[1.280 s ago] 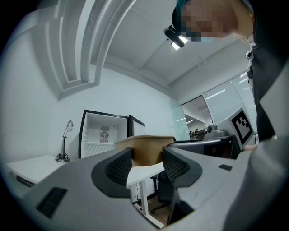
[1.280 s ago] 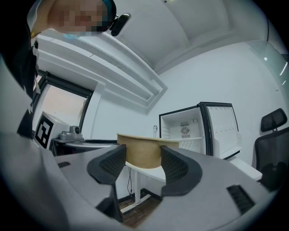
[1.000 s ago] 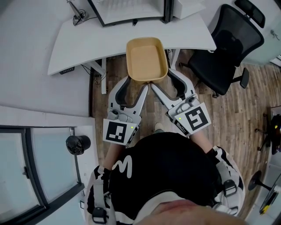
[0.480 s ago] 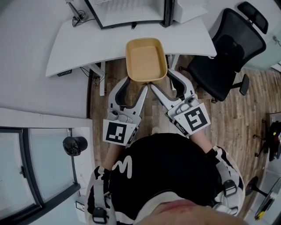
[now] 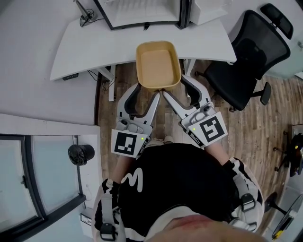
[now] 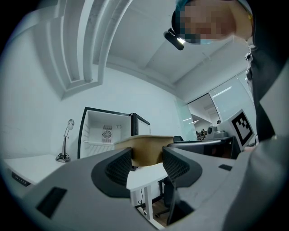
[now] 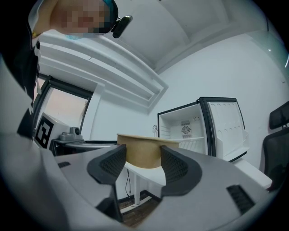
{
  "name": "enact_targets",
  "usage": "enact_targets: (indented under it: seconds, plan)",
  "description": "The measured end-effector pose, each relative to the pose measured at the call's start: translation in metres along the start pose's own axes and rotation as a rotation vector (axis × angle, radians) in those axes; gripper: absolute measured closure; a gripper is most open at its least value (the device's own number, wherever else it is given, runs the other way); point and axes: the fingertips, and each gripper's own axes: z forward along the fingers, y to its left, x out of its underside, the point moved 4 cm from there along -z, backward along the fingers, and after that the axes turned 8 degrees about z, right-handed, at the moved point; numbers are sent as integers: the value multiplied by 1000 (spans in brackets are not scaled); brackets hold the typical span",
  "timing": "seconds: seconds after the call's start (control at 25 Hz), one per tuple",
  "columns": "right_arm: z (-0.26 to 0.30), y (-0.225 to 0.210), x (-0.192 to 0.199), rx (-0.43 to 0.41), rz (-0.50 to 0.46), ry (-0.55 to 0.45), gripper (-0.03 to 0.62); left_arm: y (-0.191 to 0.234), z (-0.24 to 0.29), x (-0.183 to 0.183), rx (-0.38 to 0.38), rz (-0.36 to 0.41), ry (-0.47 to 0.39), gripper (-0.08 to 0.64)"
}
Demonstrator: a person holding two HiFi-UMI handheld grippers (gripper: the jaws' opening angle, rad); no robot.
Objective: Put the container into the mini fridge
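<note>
Container: a tan, rectangular container [image 5: 157, 64] with rounded corners, open side up. It sits in the upper middle of the head view and is held level in the air.
Container's place: its far end lies over the front edge of the white desk [image 5: 94, 42] and its near end over the wooden floor [image 5: 255, 123]. It is outside the mini fridge and short of it.
Left hand-held gripper: the left hand-held gripper [image 5: 147, 90] is clamped on the container's near end, towards the lower-left corner. In its own view the tan wall [image 6: 145, 151] fills the gap between the two dark ribbed pads [image 6: 146, 162].
Right hand-held gripper: the right hand-held gripper [image 5: 177, 86] grasps the same near end, towards the lower-right corner. Its own view shows the container [image 7: 142, 151] wedged between its pads [image 7: 142, 160].
Grippers together: they meet in a V just below the container, marker cubes towards the person.
Mini fridge: the mini fridge [image 5: 142, 12] stands on the desk at the top edge of the head view, directly beyond the container. It is black-framed with a white inside [image 6: 106, 133], and a shelf and a round vent show on the back wall [image 7: 185, 128].
Fridge door: the fridge door [image 7: 226, 126] is swung open, at the right of the right gripper view.
Gooseneck stand: a small gooseneck stand [image 5: 85, 14] is on the desk at the upper left, beside the fridge [image 6: 65, 144].
Office chair: a black office chair [image 5: 246, 52] stands on the floor at the upper right, just past the desk's end.
Person: a person in a black top [image 5: 180, 189] fills the lower middle of the head view.
</note>
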Motion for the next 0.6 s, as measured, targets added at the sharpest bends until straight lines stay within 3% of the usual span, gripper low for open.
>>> enact_targets:
  seconds: [0.16,0.6]
  plan:
    - [0,-2,-1,4,-7,-2,341,-1,3,-3,7,1,-14,342]
    - [-1,9,6,-33,-13,23,341,-1,-13,8,-60,-6,66,342]
